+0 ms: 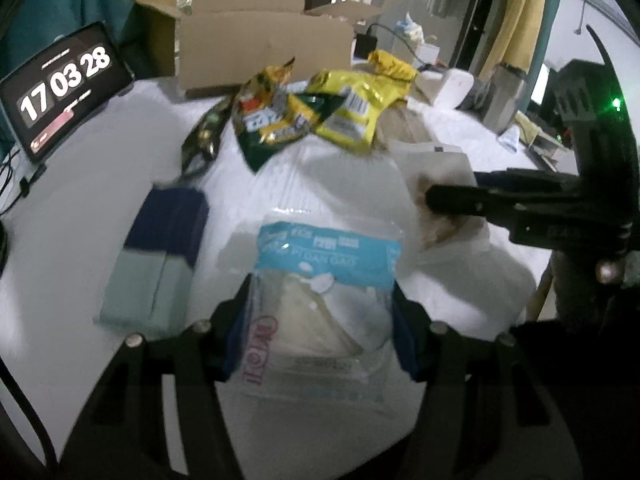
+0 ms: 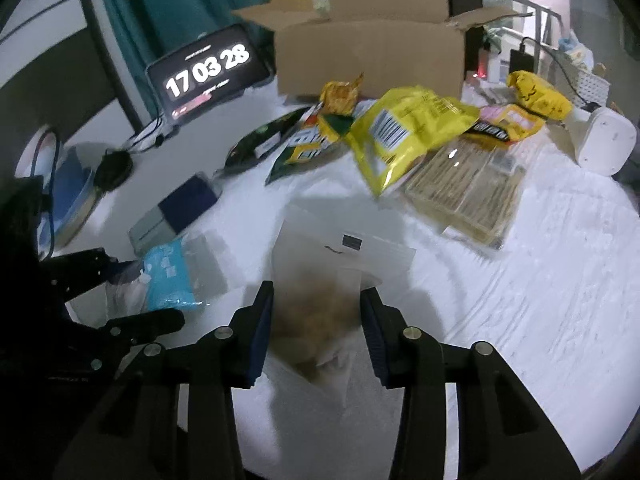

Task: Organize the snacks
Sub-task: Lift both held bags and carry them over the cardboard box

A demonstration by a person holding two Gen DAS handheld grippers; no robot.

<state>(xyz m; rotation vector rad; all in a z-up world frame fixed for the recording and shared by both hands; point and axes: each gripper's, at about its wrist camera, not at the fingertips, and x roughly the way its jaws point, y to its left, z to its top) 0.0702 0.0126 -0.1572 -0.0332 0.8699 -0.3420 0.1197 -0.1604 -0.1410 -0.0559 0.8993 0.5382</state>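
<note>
My left gripper [image 1: 320, 300] is shut on a clear snack packet with a blue label [image 1: 324, 276], which fills the space between its fingers; the packet also shows in the right wrist view [image 2: 168, 276]. My right gripper [image 2: 317, 300] is shut on a clear bag of brown snacks [image 2: 320, 312], also seen in the left wrist view [image 1: 436, 200]. A pile of yellow and green snack bags [image 1: 312, 112] lies further back on the white table, in front of an open cardboard box [image 1: 264, 52]. In the right wrist view the yellow bag [image 2: 404, 132] sits before the box [image 2: 372, 60].
A tablet showing 17 03 28 [image 1: 60, 88] stands at the back left. A navy and grey box [image 1: 160, 256] lies left of my left gripper. A clear tray of biscuit sticks [image 2: 464, 192] and a white device [image 2: 604, 144] sit at the right.
</note>
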